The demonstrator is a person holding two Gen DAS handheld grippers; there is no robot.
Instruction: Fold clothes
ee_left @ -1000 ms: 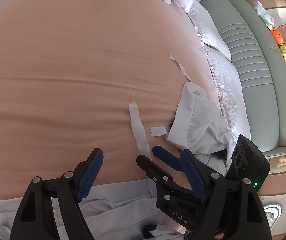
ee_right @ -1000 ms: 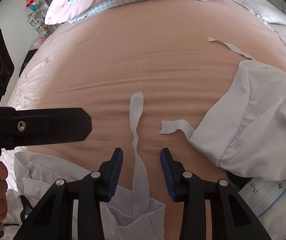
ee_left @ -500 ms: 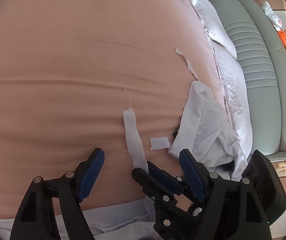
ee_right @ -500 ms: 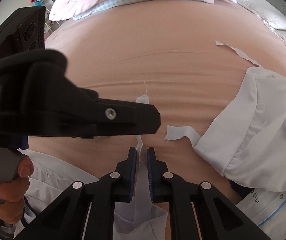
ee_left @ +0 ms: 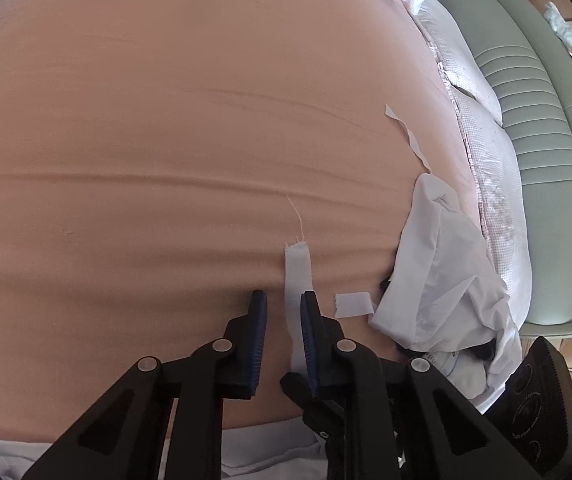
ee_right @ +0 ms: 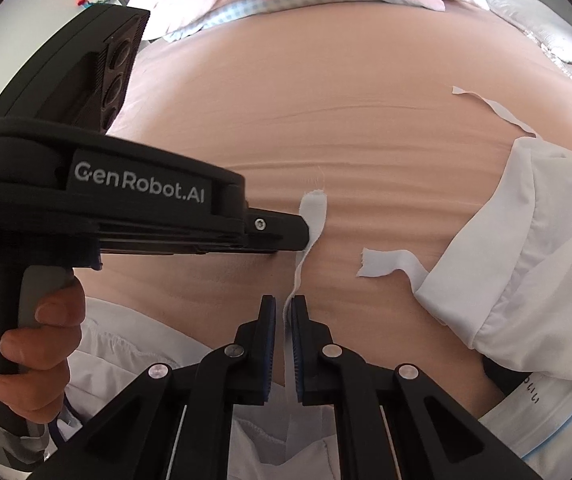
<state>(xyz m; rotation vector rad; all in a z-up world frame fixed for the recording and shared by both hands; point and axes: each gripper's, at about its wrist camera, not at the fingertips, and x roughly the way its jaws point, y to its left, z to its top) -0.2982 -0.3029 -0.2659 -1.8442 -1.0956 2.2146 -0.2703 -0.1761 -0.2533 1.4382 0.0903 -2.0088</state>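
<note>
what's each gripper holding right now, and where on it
Both are closed on the same white fabric strip: right gripper low on it, near the garment; left gripper, whose jaws have just been closing, nearer its frayed free end.

Two grippers, the left gripper (ee_left: pixel 282 304) and the right gripper (ee_right: pixel 283 308), were seen, with three white cloth strips (ee_right: pixel 312 216) and one bed (ee_right: pixel 366 140).

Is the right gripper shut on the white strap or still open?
Shut on it: the right gripper pads pinch the white strap, which runs up between them.

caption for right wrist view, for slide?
Right gripper pinches a white fabric strip on the pink bedsheet; left gripper meets it farther along.
</note>
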